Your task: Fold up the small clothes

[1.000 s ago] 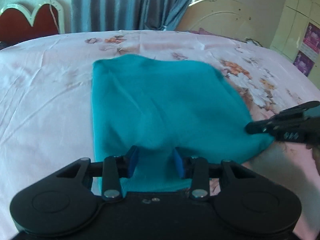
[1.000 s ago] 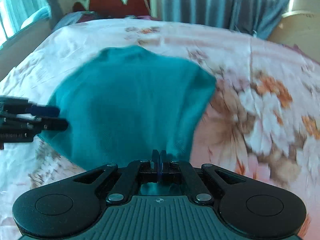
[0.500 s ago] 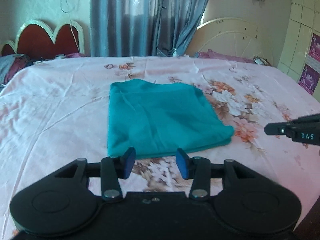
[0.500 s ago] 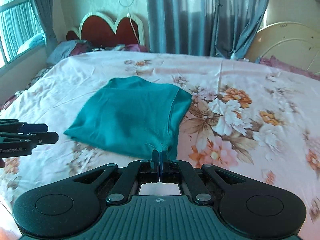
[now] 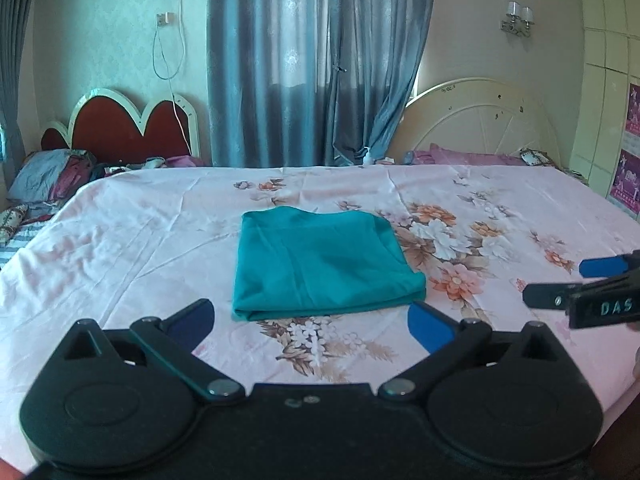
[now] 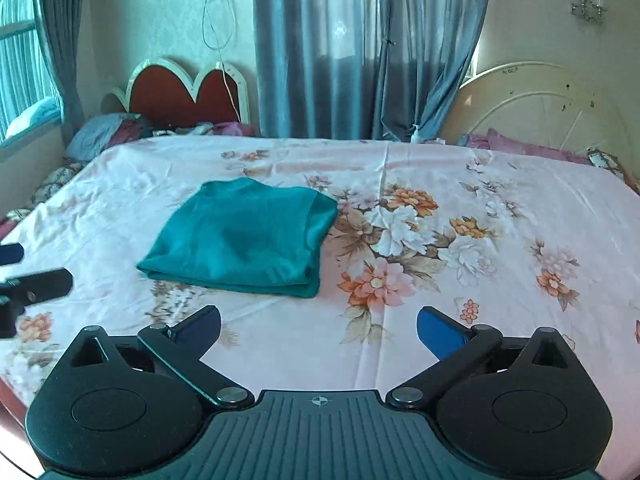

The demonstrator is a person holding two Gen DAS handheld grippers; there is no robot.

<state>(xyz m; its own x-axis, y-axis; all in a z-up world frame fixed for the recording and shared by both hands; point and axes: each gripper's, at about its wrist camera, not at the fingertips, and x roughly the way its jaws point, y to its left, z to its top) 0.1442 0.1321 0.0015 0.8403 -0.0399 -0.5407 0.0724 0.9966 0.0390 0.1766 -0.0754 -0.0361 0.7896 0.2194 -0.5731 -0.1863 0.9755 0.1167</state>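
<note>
Two tongs wide open, teal garment folded and free on bed

Both grippers hang short of the teal garment [image 5: 320,264], nothing between the jaws; left gripper [image 5: 312,320] has just been opening, pads apart w/ only bedsheet [image 5: 120,248] showing in the gap; right gripper [image 6: 318,328] likewise has just sprung open, empty. Garment lies flat as a folded rectangle, ahead of both tongs, toward the curtain [image 5: 312,60]; apart from either tool.

Relative to the garment: left gripper sits just before its near edge, roughly centred on it, so prob. the nearer one; right gripper stands off the garment's near right corner, garment appearing up-left in its view. Near edge shows stacked layers, i.e. the fold line faces the tongs; long axis hard to call, approx. square.

Room: sheet bare all round the garment, esp. to its right over the flower print; bed edge lies well apart from the garment on each side. Judgement: fold looks done; any further fold would need a re-grip at the near corners.
</note>
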